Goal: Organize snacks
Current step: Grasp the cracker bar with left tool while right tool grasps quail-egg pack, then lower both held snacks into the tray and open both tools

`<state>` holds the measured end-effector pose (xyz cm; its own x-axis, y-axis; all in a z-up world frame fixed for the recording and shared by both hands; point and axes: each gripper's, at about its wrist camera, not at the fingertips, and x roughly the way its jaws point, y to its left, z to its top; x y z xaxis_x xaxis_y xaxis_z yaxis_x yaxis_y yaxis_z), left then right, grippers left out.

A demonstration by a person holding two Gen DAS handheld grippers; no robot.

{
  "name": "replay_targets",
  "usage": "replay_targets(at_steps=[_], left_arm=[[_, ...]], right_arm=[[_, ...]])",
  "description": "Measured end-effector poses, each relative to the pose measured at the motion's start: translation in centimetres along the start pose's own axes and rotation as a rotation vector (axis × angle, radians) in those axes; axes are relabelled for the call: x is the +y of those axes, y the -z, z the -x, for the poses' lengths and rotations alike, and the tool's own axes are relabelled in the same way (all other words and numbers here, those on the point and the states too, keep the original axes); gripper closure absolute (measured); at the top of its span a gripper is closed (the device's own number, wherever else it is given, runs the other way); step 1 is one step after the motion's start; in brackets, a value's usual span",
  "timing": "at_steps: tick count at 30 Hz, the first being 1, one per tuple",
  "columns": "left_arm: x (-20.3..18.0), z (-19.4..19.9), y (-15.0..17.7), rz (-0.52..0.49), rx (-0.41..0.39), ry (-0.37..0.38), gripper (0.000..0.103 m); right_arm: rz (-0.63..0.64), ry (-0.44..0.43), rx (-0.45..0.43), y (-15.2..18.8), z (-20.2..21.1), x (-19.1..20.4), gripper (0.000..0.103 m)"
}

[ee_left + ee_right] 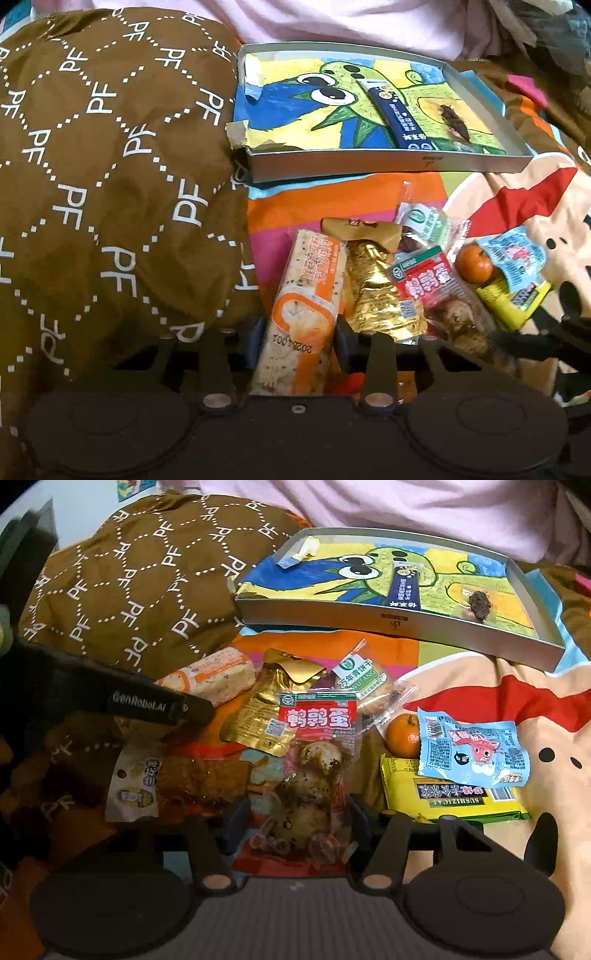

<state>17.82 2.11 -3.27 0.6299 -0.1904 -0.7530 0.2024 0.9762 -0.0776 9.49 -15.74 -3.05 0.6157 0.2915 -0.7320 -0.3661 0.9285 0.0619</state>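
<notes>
Left gripper (300,338): jaws narrow, pads pressed against both sides of the orange-and-white cracker bar (303,302), which lies at the near left of the snack pile. Right gripper (297,821): jaws about half open, one to each side of the red egg packet (314,775); whether the pads press on it cannot be told. Both items rest on the colourful blanket (369,199). A tangerine (403,735) and a blue packet (474,751) lie to the right. The grey box (369,162) sits on the far side, holding a dark blue stick packet (397,114).
</notes>
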Motion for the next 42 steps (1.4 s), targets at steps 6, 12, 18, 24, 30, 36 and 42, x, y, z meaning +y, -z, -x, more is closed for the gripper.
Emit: replay_targets(at_steps=[6, 12, 18, 24, 30, 36, 42], left_arm=[[-0.2, 0.8, -0.3, 0.075, 0.035, 0.122, 0.068], [-1.9, 0.3, 0.7, 0.044, 0.062, 0.157, 0.068], [-2.1, -0.4, 1.1, 0.021, 0.081, 0.15, 0.068], [-1.7, -0.7, 0.9, 0.037, 0.086, 0.16, 0.067], [-1.6, 0.0, 1.0, 0.071, 0.051, 0.195, 0.068], [-1.5, 1.6, 0.8, 0.099, -0.064, 0.243, 0.068], [-2.2, 3.6, 1.1, 0.093, -0.217, 0.205, 0.068]], right_arm=[[-0.027, -0.041, -0.007, 0.7, 0.8, -1.4, 0.056], [-0.048, -0.08, -0.002, 0.9, 1.0, -2.2, 0.055], [-0.076, -0.095, 0.031, 0.7, 0.1, -2.6, 0.045], [-0.036, -0.061, 0.013, 0.8, 0.7, -1.7, 0.058], [0.116, -0.009, -0.011, 0.7, 1.5, -0.5, 0.062], [0.182, 0.06, -0.08, 0.6, 2.8, -0.6, 0.062], [0.199, 0.074, -0.173, -0.4, 3.8, -1.7, 0.061]])
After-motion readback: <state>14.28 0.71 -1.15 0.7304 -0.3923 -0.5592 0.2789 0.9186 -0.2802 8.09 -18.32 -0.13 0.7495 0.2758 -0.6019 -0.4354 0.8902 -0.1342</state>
